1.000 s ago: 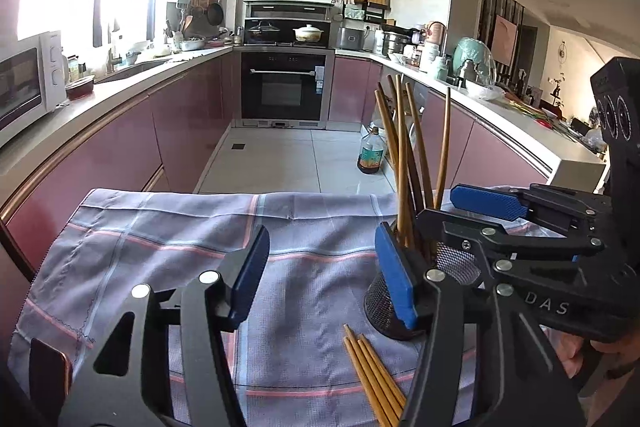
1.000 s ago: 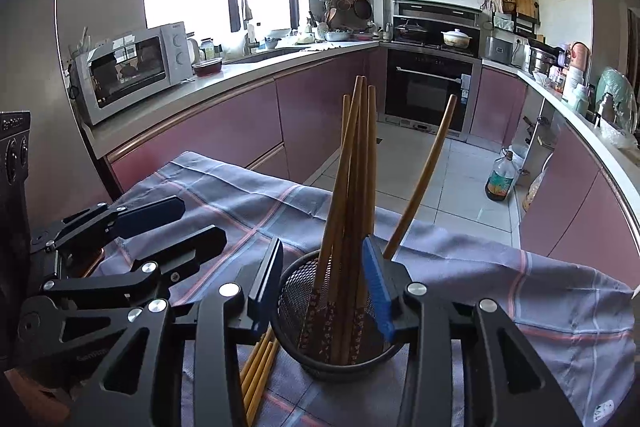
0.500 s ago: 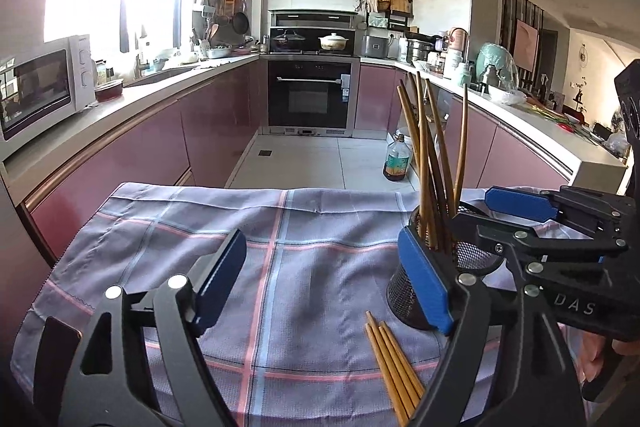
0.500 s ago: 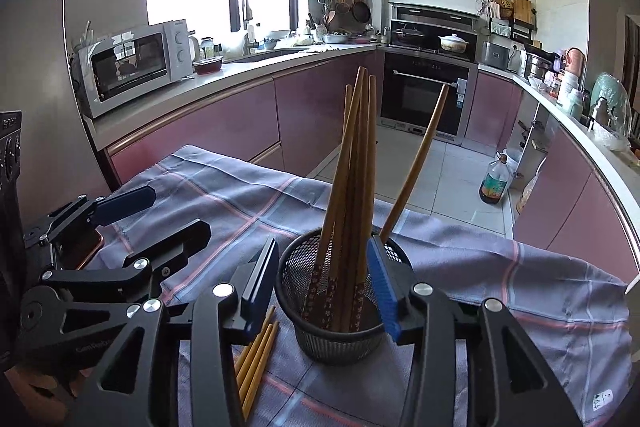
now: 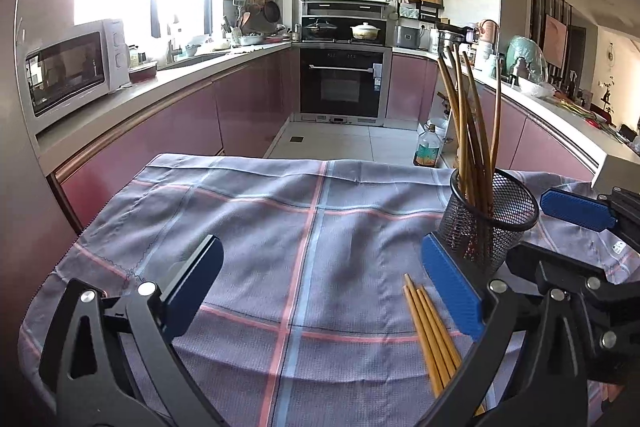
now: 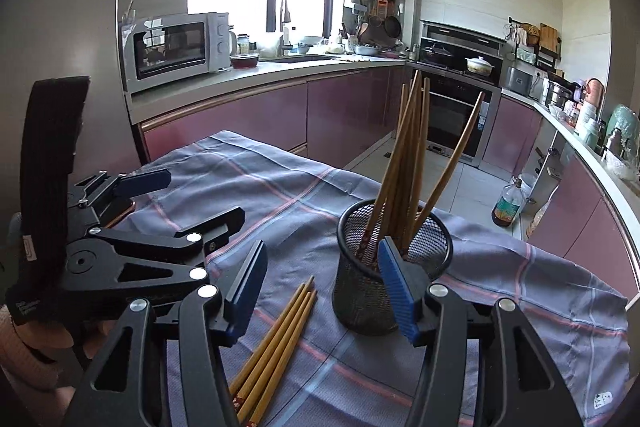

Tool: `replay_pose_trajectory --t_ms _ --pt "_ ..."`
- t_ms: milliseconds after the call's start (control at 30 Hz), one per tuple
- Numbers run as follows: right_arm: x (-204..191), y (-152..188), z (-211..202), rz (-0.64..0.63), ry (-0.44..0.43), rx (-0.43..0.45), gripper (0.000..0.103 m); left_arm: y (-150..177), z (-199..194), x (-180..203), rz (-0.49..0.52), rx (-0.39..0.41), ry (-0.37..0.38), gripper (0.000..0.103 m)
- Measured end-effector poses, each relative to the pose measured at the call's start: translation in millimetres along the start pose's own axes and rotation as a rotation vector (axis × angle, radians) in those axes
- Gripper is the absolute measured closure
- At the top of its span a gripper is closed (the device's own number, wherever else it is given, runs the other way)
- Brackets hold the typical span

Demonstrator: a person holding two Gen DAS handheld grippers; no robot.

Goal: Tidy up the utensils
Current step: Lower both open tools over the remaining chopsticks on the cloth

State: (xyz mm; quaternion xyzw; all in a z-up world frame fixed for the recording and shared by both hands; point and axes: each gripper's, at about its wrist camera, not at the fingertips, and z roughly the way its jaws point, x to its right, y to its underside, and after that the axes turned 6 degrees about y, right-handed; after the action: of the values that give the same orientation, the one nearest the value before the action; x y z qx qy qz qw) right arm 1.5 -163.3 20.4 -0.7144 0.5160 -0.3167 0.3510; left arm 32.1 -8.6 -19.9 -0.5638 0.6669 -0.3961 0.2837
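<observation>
Worktop covered by a woven checked cloth (image 5: 320, 227), grey-blue with pink and pale blue stripes, lightly creased, draped over the edges.

Left gripper (image 5: 324, 287): black angular metal arms with silver rivets, ribbed blue rubber pads. Jaws have just been opening and now stand spread wide over bare cloth, nothing between them. Its right-hand pad sits just in front of the holder's base; contact cannot be told.

Loose chopsticks (image 6: 276, 343): four slim, straight, tan bamboo sticks lying flat and side by side on the cloth, just left of the holder, patterned ends toward the camera in the right wrist view. They lie between the two grippers' inner arms.

Mesh holder (image 6: 394, 267): black wire-mesh cylinder, upright on the cloth, right of centre. Inside stands a bundle of long bamboo chopsticks (image 6: 404, 163), leaning in a fan; one leans off alone to the right.

Right gripper (image 6: 322, 287): same build. Jaws have just been opening; they are parted, not gripping. The right pad overlaps the holder's front wall in view; the left pad is clear of it, above the loose sticks.

Surroundings: white microwave (image 5: 72, 67) on the left kitchen counter, glossy mauve cabinet fronts, black built-in oven (image 5: 342, 83) at the far end, an oil bottle (image 5: 428, 147) on the tiled floor.
</observation>
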Motion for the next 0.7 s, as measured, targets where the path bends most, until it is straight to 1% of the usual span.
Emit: replay_pose_trajectory --t_ms 67,167,233,333,367,433,467,533,600,667,700 --pt "-3.0 3.7 -1.6 0.005 -0.013 -0.003 0.045 4.4 -2.6 -1.4 -0.002 -0.008 -0.006 0.005" --pt "-3.6 12.9 -2.8 0.022 -0.036 -0.018 0.045 14.0 -4.7 -0.7 0.009 -0.042 -0.007 0.006" --pt "-3.4 21.3 -0.9 0.038 -0.067 -0.045 0.045 21.1 -4.0 -1.8 0.014 -0.067 -0.003 0.006" --pt "-4.8 34.9 7.0 0.034 -0.079 -0.098 0.047 30.2 -4.0 -0.5 0.024 -0.094 -0.002 0.006" --pt "-5.6 39.9 10.6 0.037 -0.085 -0.122 0.051 33.7 -3.1 0.5 0.029 -0.109 0.004 0.006" --pt "-4.9 48.6 17.1 0.059 -0.11 -0.166 0.055 40.8 -1.2 2.7 0.036 -0.134 0.016 0.006" --pt "-4.2 52.2 19.8 0.071 -0.118 -0.186 0.059 43.5 -0.4 4.2 0.039 -0.144 0.022 0.006" --pt "-3.5 59.8 24.8 0.087 -0.114 -0.219 0.063 49.2 2.1 9.2 0.049 -0.173 0.041 0.006" --pt "-2.7 67.5 29.4 0.103 -0.123 -0.253 0.07 54.5 3.9 16.1 0.071 -0.196 0.051 0.008" --pt "-2.1 73.9 32.0 0.117 -0.137 -0.278 0.072 58.9 6.6 22.7 0.088 -0.213 0.06 0.01" --pt "-2.1 76.0 32.8 0.12 -0.141 -0.287 0.075 61.3 8.7 25.1 0.097 -0.225 0.065 0.011"
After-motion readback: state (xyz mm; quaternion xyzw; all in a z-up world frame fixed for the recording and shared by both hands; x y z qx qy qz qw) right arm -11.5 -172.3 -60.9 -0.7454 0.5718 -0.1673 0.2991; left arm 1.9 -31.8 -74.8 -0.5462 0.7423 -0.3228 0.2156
